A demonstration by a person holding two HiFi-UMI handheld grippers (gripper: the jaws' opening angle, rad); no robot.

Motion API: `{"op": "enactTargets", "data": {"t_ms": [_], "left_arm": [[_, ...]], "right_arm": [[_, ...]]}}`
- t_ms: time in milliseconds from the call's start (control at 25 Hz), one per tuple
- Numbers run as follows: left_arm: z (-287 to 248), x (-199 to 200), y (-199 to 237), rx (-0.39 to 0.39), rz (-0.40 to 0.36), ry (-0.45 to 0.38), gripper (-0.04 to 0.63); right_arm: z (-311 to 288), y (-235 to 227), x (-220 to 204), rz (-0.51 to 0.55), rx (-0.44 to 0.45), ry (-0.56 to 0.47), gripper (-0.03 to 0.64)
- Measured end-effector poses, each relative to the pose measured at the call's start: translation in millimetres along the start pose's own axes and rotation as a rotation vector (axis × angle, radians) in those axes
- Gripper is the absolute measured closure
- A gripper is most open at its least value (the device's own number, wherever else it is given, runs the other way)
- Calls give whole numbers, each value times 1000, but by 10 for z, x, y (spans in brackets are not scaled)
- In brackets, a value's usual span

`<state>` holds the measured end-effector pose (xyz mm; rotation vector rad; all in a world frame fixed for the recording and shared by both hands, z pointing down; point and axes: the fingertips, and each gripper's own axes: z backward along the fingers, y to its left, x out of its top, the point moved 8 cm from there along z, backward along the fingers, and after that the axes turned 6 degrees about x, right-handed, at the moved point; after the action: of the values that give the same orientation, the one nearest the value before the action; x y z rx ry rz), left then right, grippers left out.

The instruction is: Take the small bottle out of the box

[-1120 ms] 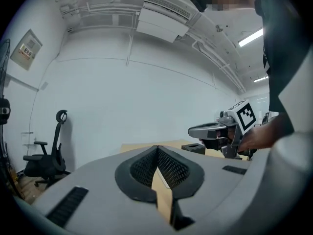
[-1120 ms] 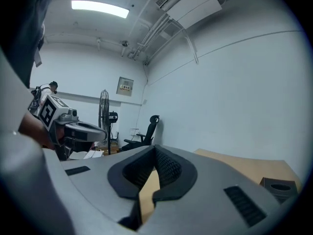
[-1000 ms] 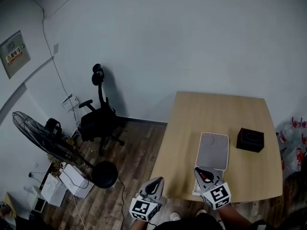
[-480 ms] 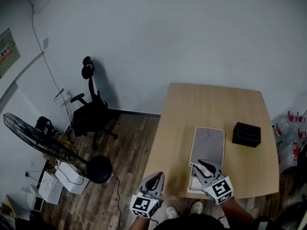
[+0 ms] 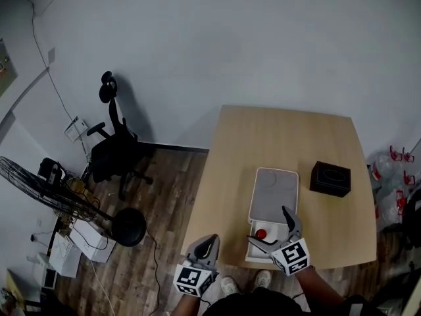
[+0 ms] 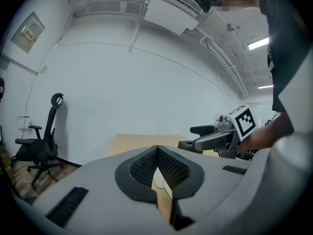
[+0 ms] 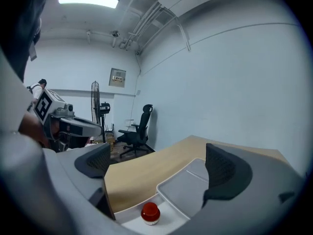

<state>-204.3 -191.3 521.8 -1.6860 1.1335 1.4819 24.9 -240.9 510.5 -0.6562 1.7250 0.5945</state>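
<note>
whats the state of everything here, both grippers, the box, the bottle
left gripper: shut, empty
right gripper: open, jaws just opened, nothing gripped
box: open on the table
lid: lying flat beyond the box
small bottle: upright in the box, red cap on, untouched

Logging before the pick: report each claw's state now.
Left claw: shut, empty.
Right claw: just opened wide; red-capped small bottle sits between its jaws, ungripped.

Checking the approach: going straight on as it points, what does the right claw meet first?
Probably the small bottle in the box, low between the right claw's just-opened jaws; depth unclear.
</note>
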Motion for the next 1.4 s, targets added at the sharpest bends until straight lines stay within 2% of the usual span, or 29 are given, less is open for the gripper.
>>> {"op": "enactTargets", "data": {"t_ms": [320,520,920,1160,1400], "left_arm": [[2,-84,2,19,9,25,581],[-22,-112,-28,25,12,31,581],[16,-168,-9,49,26,44,581],[54,-193,40,61,32,51,581],[70,-209,60,76,35,54,581]], "right_arm": [[-93,-180,-529,-67,-1,157,28],[-174,-186,-906,-105,46,270,28],[-324,-69,-1280,-70,145,450,31],[-397,-16,-1322,-73,166,485,119],[-436,6,-1420,-77,200,542,276]]}}
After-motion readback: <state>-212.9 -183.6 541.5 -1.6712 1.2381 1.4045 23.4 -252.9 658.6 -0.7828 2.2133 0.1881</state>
